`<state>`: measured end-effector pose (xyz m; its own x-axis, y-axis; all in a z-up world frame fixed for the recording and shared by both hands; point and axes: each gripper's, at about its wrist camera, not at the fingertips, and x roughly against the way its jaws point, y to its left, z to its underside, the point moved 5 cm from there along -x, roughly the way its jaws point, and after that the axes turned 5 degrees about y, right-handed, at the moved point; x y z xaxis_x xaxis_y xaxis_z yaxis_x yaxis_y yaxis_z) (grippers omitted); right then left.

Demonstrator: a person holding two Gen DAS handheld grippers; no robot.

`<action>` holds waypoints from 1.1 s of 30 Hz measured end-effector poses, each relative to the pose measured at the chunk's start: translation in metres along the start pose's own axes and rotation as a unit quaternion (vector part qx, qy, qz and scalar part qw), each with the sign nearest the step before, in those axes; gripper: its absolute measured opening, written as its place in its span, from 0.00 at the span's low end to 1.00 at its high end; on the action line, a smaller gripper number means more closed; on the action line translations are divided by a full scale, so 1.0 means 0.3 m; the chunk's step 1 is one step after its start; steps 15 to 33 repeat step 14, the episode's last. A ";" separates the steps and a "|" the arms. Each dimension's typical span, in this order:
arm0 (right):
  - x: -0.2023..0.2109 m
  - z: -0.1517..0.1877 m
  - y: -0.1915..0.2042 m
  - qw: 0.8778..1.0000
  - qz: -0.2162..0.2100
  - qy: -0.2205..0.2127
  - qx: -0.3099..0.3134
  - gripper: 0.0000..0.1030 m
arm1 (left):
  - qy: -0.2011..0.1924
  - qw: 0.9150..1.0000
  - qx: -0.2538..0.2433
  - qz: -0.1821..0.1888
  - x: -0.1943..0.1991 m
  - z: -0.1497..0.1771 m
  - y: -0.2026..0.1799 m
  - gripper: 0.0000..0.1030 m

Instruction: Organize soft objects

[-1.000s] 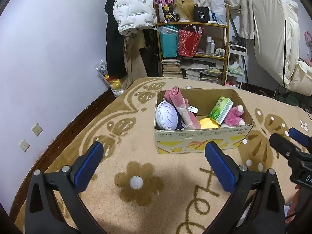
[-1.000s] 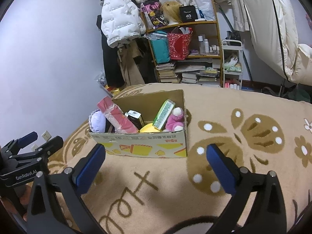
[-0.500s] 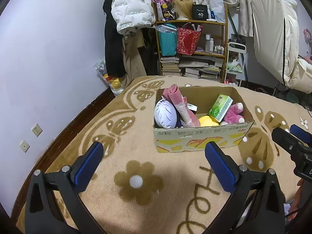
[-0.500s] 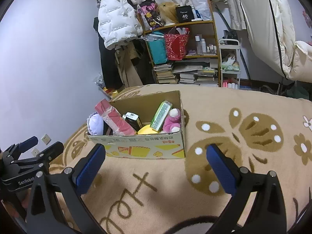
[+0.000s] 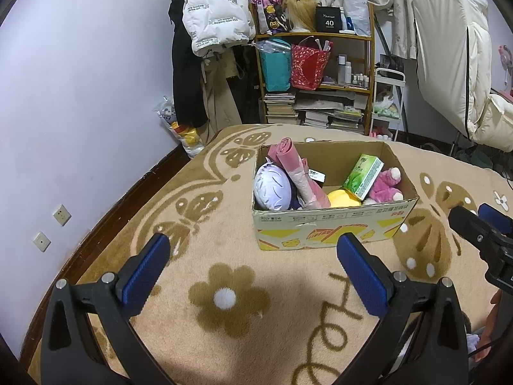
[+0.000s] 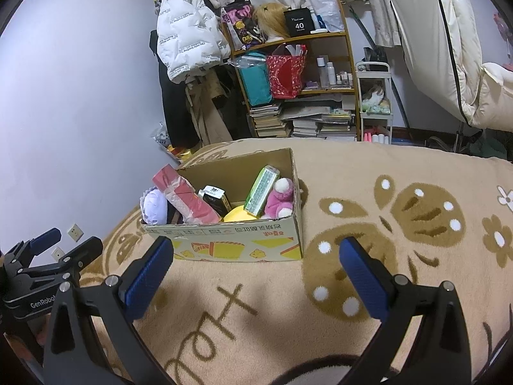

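A cardboard box point(image 5: 327, 229) point(image 6: 237, 240) stands on a beige patterned carpet point(image 5: 205, 211). Inside it lie a white round plush point(image 5: 272, 187) point(image 6: 155, 207), a pink roll point(image 5: 296, 173) point(image 6: 186, 197), a yellow soft thing point(image 5: 343, 199) point(image 6: 239, 216), a green tissue pack point(image 5: 364, 176) point(image 6: 261, 191), a pink plush toy point(image 5: 386, 186) point(image 6: 280, 199) and a dark box point(image 6: 216, 200). My left gripper point(image 5: 253, 271) hovers open in front of the box, holding nothing. My right gripper point(image 6: 256, 271) is open too, near the box's front wall.
A wooden shelf point(image 5: 315, 77) with bags, books and bottles stands against the far wall, coats point(image 5: 214, 16) hanging beside it. A white rack point(image 6: 373, 102) and pale bedding point(image 6: 461, 48) are at the right. A purple wall point(image 5: 80, 96) with sockets borders the carpet on the left.
Both views have drifted slightly, with the box a little further off in the right wrist view. Both grippers stay open and nothing in the box has moved.
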<state>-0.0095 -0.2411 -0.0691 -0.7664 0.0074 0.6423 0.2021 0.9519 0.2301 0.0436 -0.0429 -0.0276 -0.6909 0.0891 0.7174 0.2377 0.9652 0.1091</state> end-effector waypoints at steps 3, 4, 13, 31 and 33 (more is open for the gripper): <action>0.000 0.000 0.000 1.000 0.001 0.000 0.000 1.00 | -0.002 1.000 -0.001 -0.002 0.000 -0.001 0.002 1.00; 0.000 0.000 0.000 1.000 0.001 0.000 0.000 1.00 | -0.003 1.000 -0.001 -0.001 0.000 -0.001 0.003 1.00; -0.003 0.002 0.002 1.000 0.000 0.002 -0.002 1.00 | -0.002 1.000 -0.002 0.000 0.000 0.000 0.003 1.00; -0.005 0.007 0.004 1.000 0.001 0.002 -0.002 1.00 | -0.002 1.000 -0.002 0.001 -0.001 0.001 0.004 1.00; -0.005 0.007 0.004 1.000 0.001 0.002 -0.002 1.00 | -0.002 1.000 -0.002 0.001 -0.001 0.001 0.004 1.00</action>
